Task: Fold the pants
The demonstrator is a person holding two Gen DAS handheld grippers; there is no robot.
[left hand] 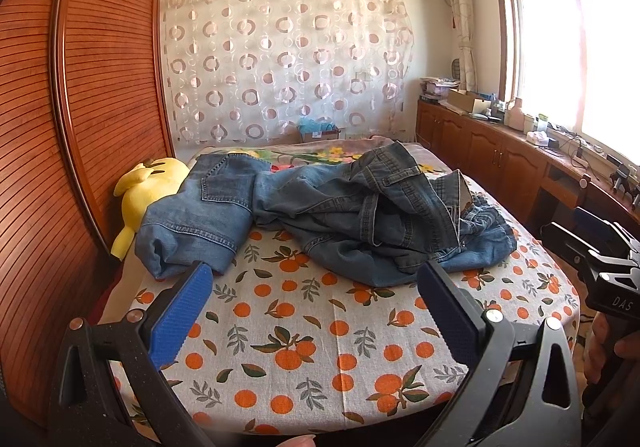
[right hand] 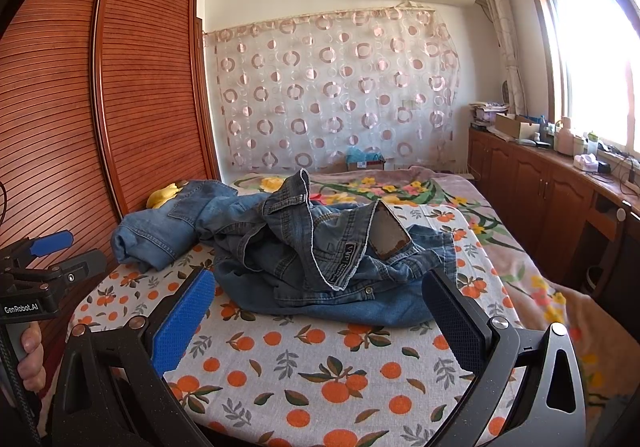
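Blue-padded fingers frame the bottom of both wrist views, and on each tool I see them spread wide with nothing between them: the left gripper hangs over the orange-print sheet, and the right gripper does the same just short of the cloth. Jeans lie crumpled across the middle of the bed, at twelve o'clock from both tools; one leg runs out toward ten o'clock, its cuff just beyond my left fingertip and beside a yellow plush toy, while the waistband is heaped and turned inside out at about one o'clock. I judge that folding has not begun: this is the approach, before any grasp. My next move, as I read it, calls for taking two points of the garment, likely the waistband with the right tool and the cuff or leg with the left, then lifting and spreading it flat, since no clean fold is possible while it is bunched. As for writing, "GenRobot.AI" shows on the left tool's body in the right view, and "DAS" on the right tool's body in the left view, the rest cut off. A woven label inside the waistband carries letters I cannot read for sure, and a pale patch beside it seems blank.
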